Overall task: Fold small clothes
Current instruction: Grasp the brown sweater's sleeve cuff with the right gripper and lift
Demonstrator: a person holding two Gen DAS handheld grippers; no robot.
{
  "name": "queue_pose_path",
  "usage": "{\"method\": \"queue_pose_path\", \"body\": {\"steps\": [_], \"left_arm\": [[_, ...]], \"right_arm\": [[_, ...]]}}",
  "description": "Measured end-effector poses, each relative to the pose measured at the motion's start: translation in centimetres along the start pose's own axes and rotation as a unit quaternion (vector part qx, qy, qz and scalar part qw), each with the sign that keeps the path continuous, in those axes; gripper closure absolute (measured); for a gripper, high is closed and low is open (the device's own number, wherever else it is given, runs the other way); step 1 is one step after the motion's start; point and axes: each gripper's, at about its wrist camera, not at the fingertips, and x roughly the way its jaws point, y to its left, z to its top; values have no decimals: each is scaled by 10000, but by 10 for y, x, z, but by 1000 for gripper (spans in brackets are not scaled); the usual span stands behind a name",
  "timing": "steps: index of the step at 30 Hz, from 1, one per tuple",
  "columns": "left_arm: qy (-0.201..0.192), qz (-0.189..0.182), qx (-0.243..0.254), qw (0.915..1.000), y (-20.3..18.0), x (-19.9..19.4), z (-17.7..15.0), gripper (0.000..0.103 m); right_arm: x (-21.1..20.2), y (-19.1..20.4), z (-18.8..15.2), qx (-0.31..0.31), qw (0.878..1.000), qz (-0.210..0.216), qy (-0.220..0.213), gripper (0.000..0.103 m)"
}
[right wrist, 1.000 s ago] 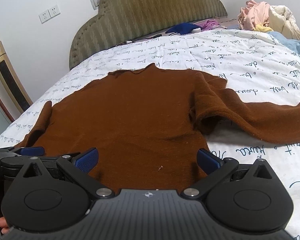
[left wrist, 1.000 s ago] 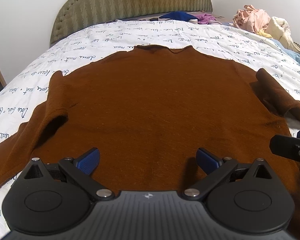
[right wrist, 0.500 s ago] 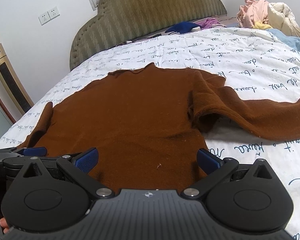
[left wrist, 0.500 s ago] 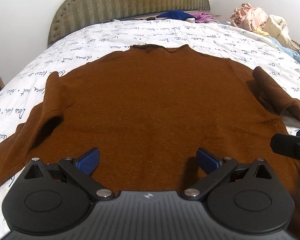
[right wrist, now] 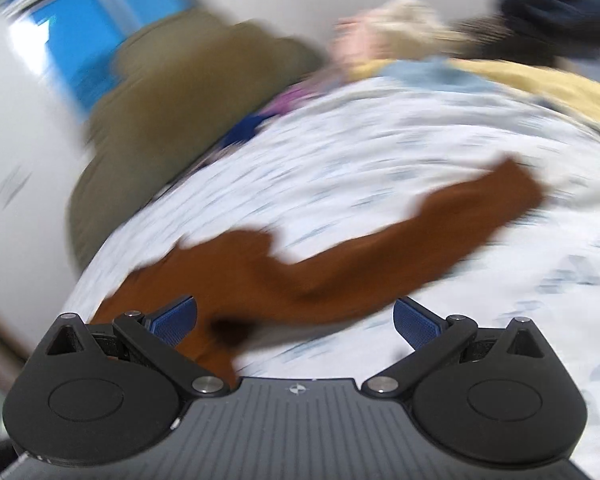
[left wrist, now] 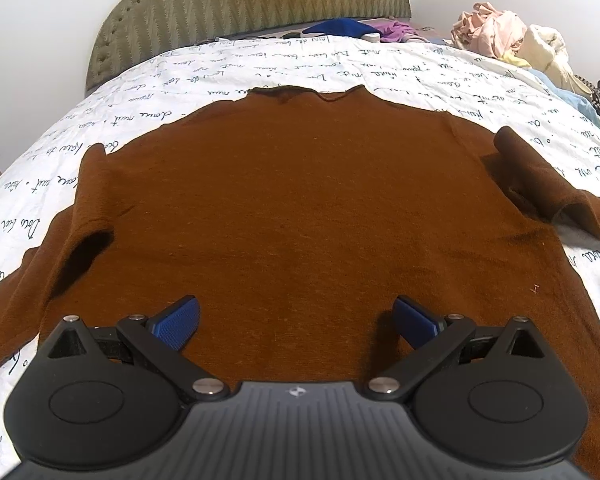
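A brown sweater (left wrist: 300, 200) lies flat on the white bedsheet (left wrist: 260, 64), collar toward the headboard, both sleeves spread out to the sides. My left gripper (left wrist: 296, 320) hovers over the sweater's lower hem, open, with nothing between its blue pads (left wrist: 178, 320). The right wrist view is heavily blurred by motion. It shows the sweater's right sleeve (right wrist: 380, 264) stretching out over the sheet, and my right gripper (right wrist: 296, 320) open above the sleeve's root near the armpit, holding nothing.
A green padded headboard (left wrist: 252, 8) stands at the far end of the bed. Blue and purple garments (left wrist: 340, 28) lie near it. A heap of pink, cream and light-blue clothes (left wrist: 508, 40) sits at the far right edge of the bed.
My right gripper has swung sharply to the right, from the sweater's body toward its right sleeve, and has left the left wrist view. The left gripper drifted slightly forward.
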Motion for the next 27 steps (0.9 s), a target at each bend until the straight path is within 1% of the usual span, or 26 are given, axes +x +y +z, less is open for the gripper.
{"method": "queue_pose_path", "body": {"steps": [2, 3, 6, 8, 10, 12, 14, 15, 17, 18, 20, 21, 22, 23, 25, 27], "left_arm": [[24, -1, 41, 10000, -2, 2, -1, 0], [41, 0, 58, 10000, -2, 2, -1, 0], [92, 5, 103, 9999, -5, 5, -2, 0], [101, 32, 130, 9999, -6, 5, -2, 0], [108, 45, 138, 9998, -6, 5, -2, 0], [112, 55, 142, 9998, -7, 5, -2, 0], [109, 66, 151, 9998, -7, 5, -3, 0], [109, 74, 160, 9998, -7, 4, -3, 0], [110, 92, 186, 9997, -7, 5, -3, 0], [110, 103, 196, 9997, -7, 5, -3, 0], [117, 115, 200, 9997, -7, 5, -2, 0], [124, 115, 196, 9997, -6, 6, -2, 0], [130, 114, 191, 9997, -6, 6, -1, 0], [128, 110, 192, 9997, -6, 7, -1, 0], [113, 118, 212, 9996, -6, 6, -1, 0], [85, 148, 235, 9996, -4, 6, 0, 0]], "right_arm": [[-2, -34, 10, 470, 9987, -109, -192, 0], [0, -49, 13, 716, 9971, -180, -200, 1], [10, -87, 17, 1341, 9906, -183, -190, 5], [17, -110, 17, 1708, 9848, -52, -298, 8], [27, -118, 16, 1950, 9801, 18, -363, 9], [37, -119, 21, 1947, 9799, 49, -439, 11], [48, -121, 26, 1930, 9799, 27, -500, 20], [58, -121, 33, 2017, 9781, 6, -506, 23], [66, -128, 36, 2162, 9746, -46, -591, 40], [71, -132, 41, 2248, 9725, -54, -606, 46], [71, -139, 40, 2420, 9683, -40, -617, 67], [71, -142, 38, 2484, 9668, -32, -604, 75], [72, -145, 38, 2530, 9656, -59, -594, 88], [72, -148, 37, 2551, 9651, -85, -578, 91], [67, -148, 36, 2552, 9648, -50, -628, 92], [61, -144, 41, 2319, 9698, -249, -709, 92]]}}
